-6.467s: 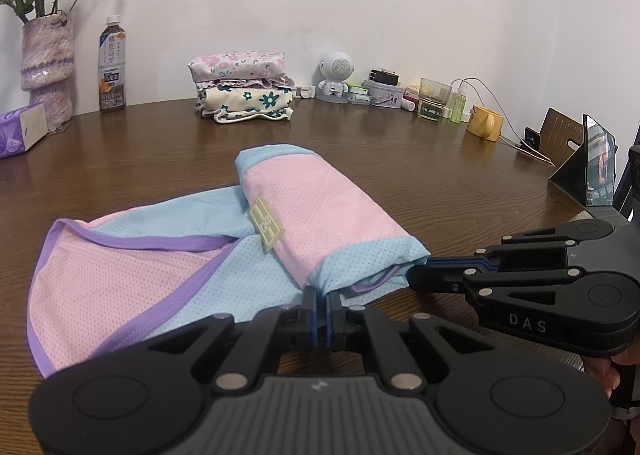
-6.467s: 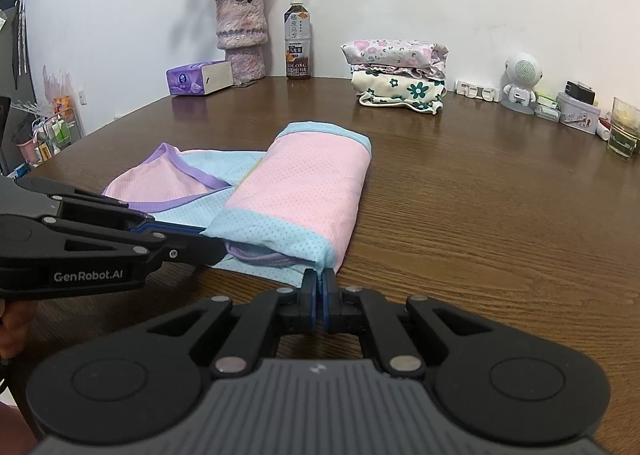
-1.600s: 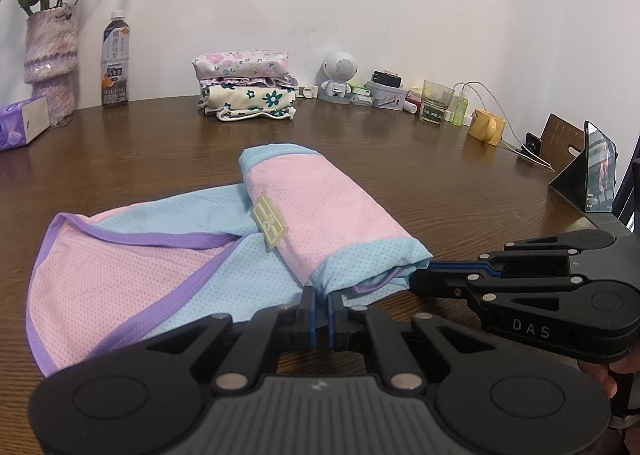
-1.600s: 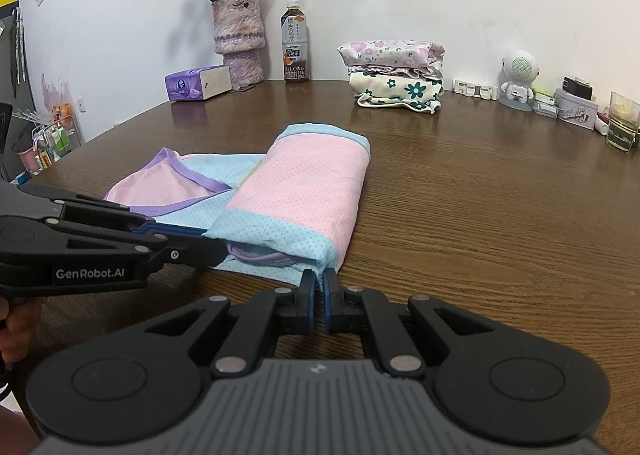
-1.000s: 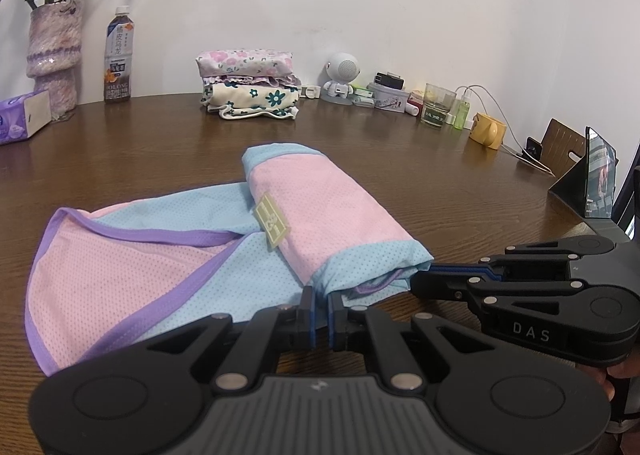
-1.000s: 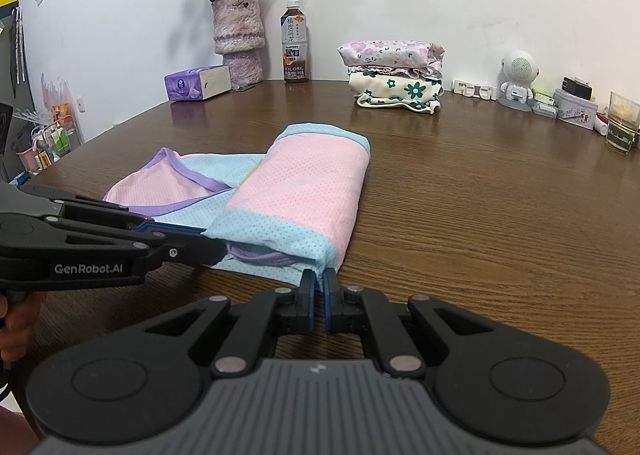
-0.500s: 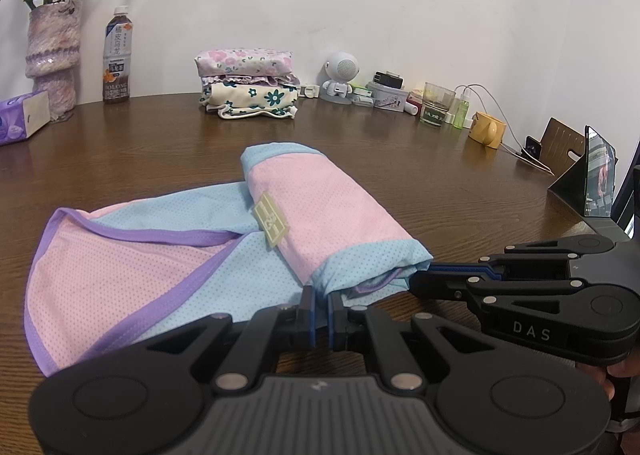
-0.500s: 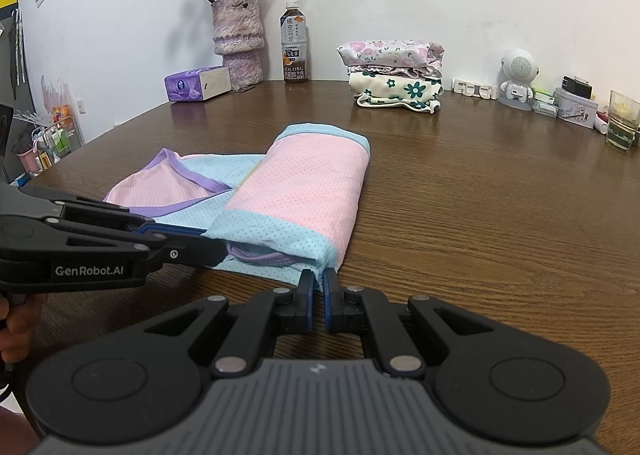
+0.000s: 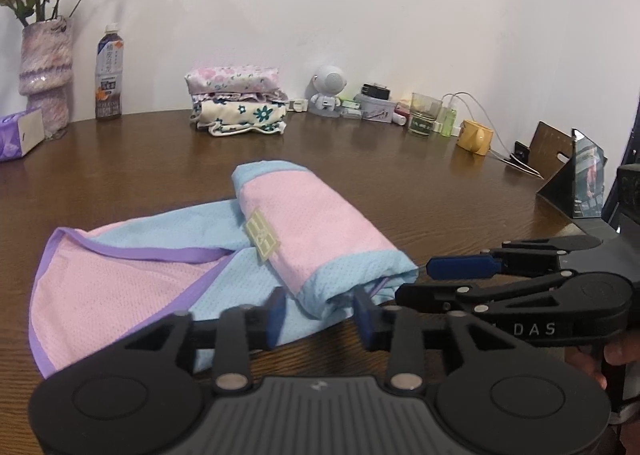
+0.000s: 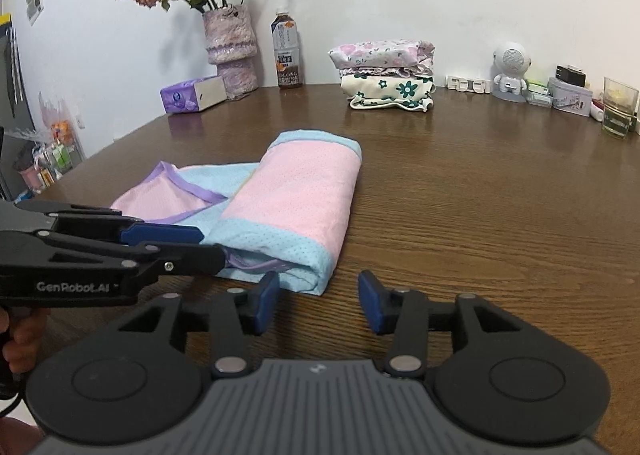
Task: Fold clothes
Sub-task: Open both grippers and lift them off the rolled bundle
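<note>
A pink mesh garment (image 9: 312, 223) with light-blue hems and purple binding lies on the brown table, its right part folded over into a thick band (image 10: 304, 191). My left gripper (image 9: 320, 313) is at the garment's near edge. Its jaws are opening, and the blue hem lies between the fingers without being pressed. My right gripper (image 10: 319, 295) is at the band's near right corner. Its jaws are opening too, with the corner just ahead of the left finger. Each gripper shows side-on in the other's view: right gripper (image 9: 416, 279), left gripper (image 10: 212, 247).
A stack of folded floral clothes (image 10: 384, 71) sits at the back by the wall, with a vase of flowers (image 10: 232, 47), a bottle (image 10: 287, 55) and a tissue pack (image 10: 192, 93) to its left. A small robot figure (image 10: 510, 69), a glass (image 10: 618, 107) and a yellow mug (image 9: 474, 137) stand at the back right.
Both grippers' jaws, shut at the garment's near edge half a second ago, now stand apart. The garment lies as before and the hands have stayed in place.
</note>
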### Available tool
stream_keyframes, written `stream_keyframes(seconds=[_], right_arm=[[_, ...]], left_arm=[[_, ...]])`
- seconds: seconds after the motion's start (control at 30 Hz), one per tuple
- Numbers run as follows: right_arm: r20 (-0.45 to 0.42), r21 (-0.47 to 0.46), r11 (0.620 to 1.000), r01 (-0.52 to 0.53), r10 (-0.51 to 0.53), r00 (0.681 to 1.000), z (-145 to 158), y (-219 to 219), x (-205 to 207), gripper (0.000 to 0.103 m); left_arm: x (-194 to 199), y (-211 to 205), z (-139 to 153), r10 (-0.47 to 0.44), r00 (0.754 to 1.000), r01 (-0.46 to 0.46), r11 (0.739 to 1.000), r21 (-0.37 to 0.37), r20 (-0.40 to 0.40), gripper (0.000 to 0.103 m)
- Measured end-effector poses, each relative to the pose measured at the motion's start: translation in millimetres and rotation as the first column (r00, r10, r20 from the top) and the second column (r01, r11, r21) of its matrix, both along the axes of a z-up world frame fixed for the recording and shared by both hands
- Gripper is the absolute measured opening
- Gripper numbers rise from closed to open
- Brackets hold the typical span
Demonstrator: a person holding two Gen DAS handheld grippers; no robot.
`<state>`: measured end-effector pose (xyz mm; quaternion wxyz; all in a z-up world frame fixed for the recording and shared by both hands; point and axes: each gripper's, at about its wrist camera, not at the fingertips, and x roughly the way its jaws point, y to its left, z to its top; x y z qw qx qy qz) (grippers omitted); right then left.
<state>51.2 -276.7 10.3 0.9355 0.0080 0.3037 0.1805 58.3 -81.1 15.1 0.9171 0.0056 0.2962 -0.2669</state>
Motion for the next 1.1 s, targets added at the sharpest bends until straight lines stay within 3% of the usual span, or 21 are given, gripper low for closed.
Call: stream_keyframes(seconds=[0.1, 0.17, 0.4, 0.67, 1.1], right_arm=[[0.001, 0.018, 1.0, -0.01, 0.01, 1.0, 4.1, -3.8, -3.8, 0.063], [-0.001, 0.033, 0.999, -0.023, 0.023, 1.0, 7.7, -6.5, -6.9, 0.071], [0.021, 0.074, 0.997, -0.012, 0.01, 1.0, 22.3, -17.6, -12.5, 0.102], [0.0, 0.104, 0.993, 0.051, -0.051, 0.999, 28.8, -31.1, -0.8, 0.103], [-0.02, 0.155, 0.984, 0.091, -0.089, 0.996, 31.8, -40.8, 26.7, 0.103]], left_arm=[[-7.5, -0.2, 6.4, -0.038, 0.999, 0.038, 0.999, 0.021, 0.015, 0.076], [-13.0, 0.8, 11.7, -0.057, 0.998, 0.056, 0.998, 0.025, 0.033, 0.083], [-20.8, 5.4, 27.3, -0.081, 0.995, 0.082, 0.997, -0.006, 0.06, 0.094], [-9.5, 8.3, 40.2, -0.053, 0.997, 0.056, 0.997, -0.061, 0.048, 0.098], [17.7, 9.9, 46.5, 0.026, 1.0, -0.025, 0.996, -0.081, 0.011, 0.098]])
